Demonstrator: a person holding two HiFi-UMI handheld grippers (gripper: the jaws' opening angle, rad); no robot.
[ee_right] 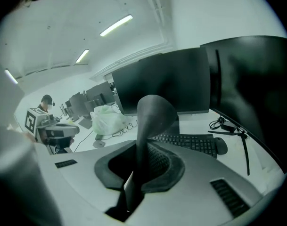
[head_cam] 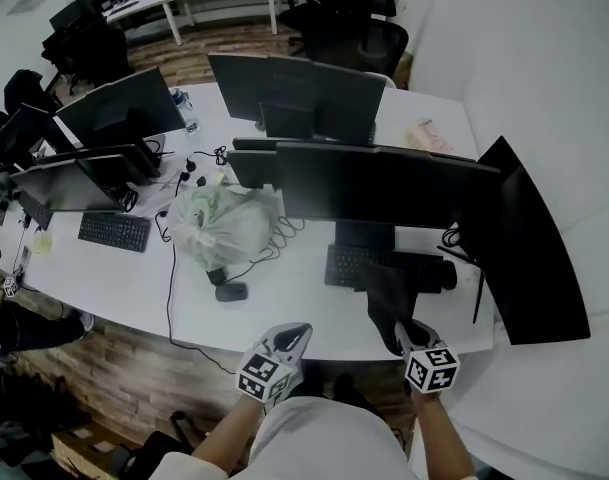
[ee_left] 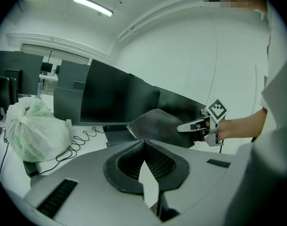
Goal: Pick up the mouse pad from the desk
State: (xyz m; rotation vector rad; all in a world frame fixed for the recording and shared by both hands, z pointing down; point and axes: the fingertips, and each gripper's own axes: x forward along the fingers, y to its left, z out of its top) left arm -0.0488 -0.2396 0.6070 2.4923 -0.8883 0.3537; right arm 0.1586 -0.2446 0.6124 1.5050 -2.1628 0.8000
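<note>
Right gripper (ee_right: 141,149) pinches the dark mouse pad (ee_right: 155,112), seen edge-on and curling in its own view; the left gripper view shows its broad face raised above the desk (head_cam: 294,313). Left gripper (ee_left: 144,144) has its jaws pressed together, empty.

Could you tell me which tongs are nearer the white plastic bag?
Left. The left tongs hang on the person's side of the bag; the right tongs, holding the mouse pad, are farther off to its right.

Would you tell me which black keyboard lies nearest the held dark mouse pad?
The black keyboard beneath the wide front monitor; the other sits far left.
</note>
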